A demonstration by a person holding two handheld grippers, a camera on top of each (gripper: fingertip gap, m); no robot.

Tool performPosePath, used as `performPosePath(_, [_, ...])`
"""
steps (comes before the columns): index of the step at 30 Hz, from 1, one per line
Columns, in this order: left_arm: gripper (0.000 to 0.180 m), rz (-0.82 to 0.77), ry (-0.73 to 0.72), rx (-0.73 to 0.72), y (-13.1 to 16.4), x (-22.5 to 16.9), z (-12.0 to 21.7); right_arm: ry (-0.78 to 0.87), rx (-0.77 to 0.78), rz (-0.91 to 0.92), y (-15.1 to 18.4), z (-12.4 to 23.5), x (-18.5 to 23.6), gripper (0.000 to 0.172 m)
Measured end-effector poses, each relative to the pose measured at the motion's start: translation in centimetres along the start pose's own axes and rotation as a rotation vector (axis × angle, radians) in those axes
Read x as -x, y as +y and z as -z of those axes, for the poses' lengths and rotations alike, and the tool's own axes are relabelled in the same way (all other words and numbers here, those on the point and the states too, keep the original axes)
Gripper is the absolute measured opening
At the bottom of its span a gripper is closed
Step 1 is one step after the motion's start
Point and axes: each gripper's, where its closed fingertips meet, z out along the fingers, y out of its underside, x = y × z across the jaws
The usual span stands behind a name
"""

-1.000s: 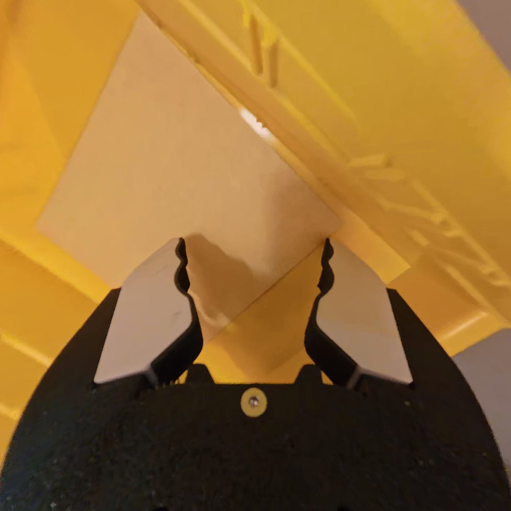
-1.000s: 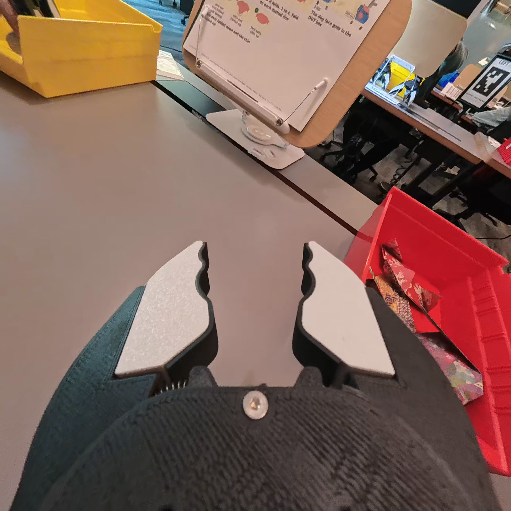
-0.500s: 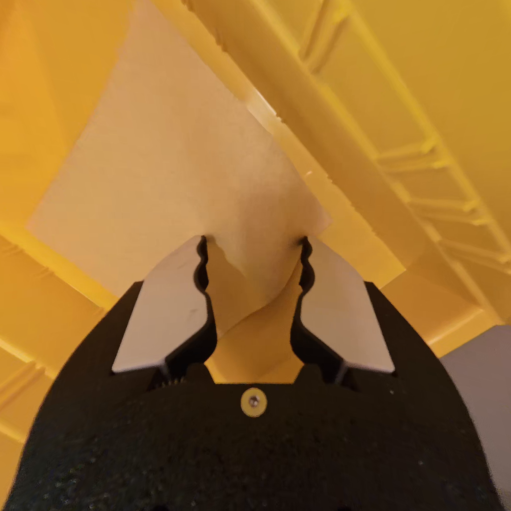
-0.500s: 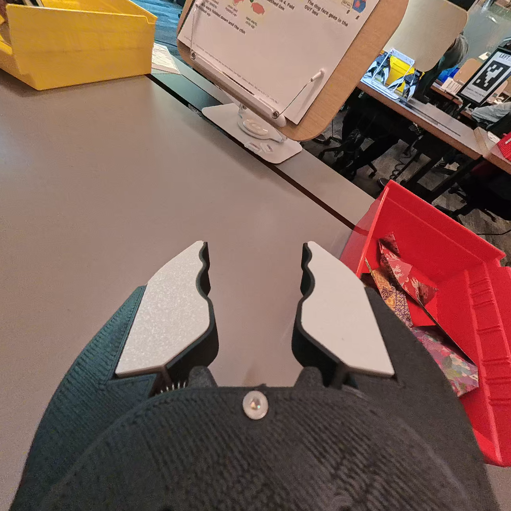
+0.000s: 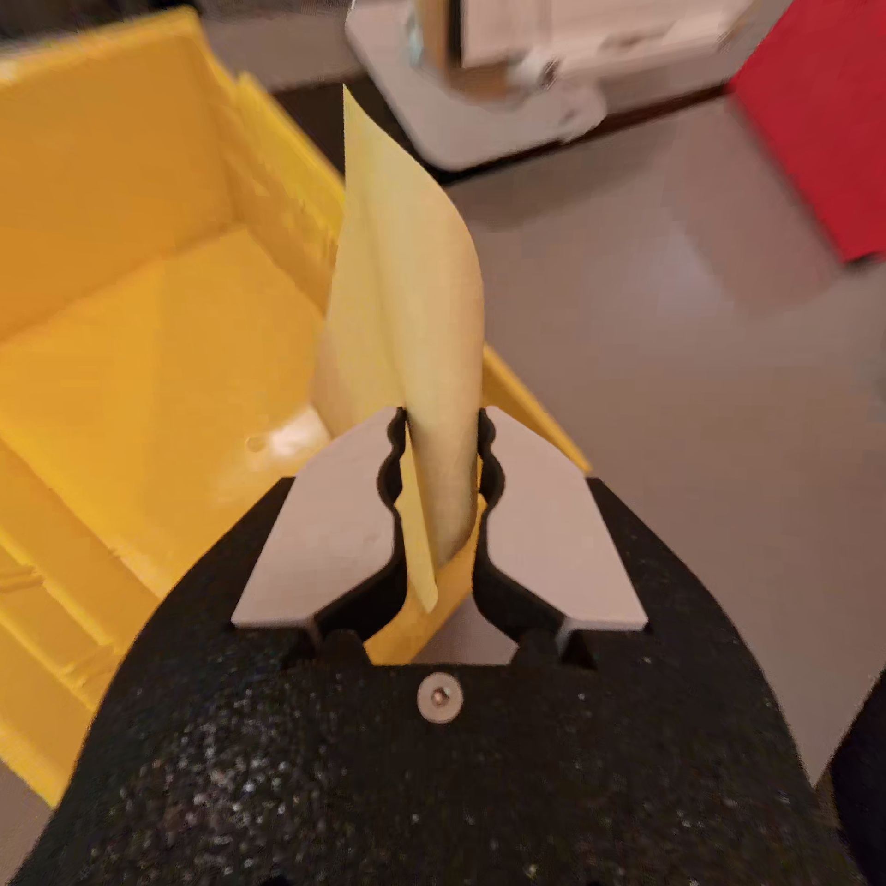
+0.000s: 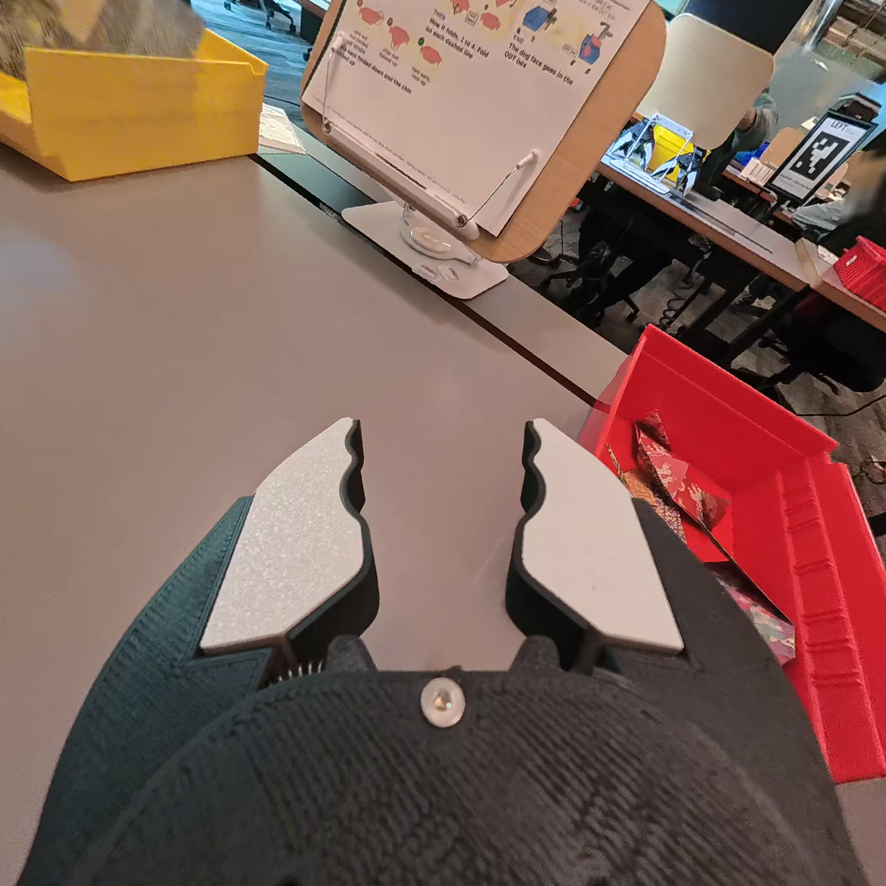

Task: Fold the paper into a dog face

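Left gripper (image 5: 440, 417): clenched on the paper, both black pads pressing its curled sides.
Paper (image 5: 407, 268): pale yellow sheet, bowed into a loose roll, standing up ahead of the left fingertips; 1 corner hangs down between the fingers; its lower left edge is hidden behind the left finger.
Right gripper (image 6: 442, 426): released, jaws wide, only bare table between the pads.
Yellow bin (image 5: 144, 287): left of and below the left gripper; near wall cut off by the frame, far rim blurred.
Red bin (image 6: 767, 479): just right of the right gripper, partly hidden by its body; holds patterned folded papers (image 6: 671, 474).
Instruction sheet (image 6: 455, 96): printed page with red diagrams and text, clipped to a wooden stand (image 6: 575, 192) on a white base, ahead of the right gripper; top cut off.
Marker sign (image 6: 824, 153): black-and-white square code pattern, far right ahead.
Blurred patch: top left of the right wrist view, above the yellow bin.
Table (image 6: 192, 335): grey, open surface ahead and left of the right gripper; a dark seam runs diagonally toward the red bin.
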Motion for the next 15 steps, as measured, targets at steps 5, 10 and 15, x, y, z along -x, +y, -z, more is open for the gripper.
performPosePath(5, [0.032, -0.168, 0.07, -0.196, -3.5, -8.0, 6.3, -0.007, -0.012, -0.003, -0.2, 0.2, 0.0, 0.064])
performPosePath(10, [0.037, -0.532, 0.048, -0.184, -1.6, -18.8, 4.7, -0.026, -0.051, 0.007, -1.6, 0.6, 0.8, 0.064])
performPosePath(15, [0.044, -0.866, 0.116, -0.023, 6.3, -27.8, -3.1, -0.08, -0.142, -0.014, -4.1, 1.3, 2.6, 0.063])
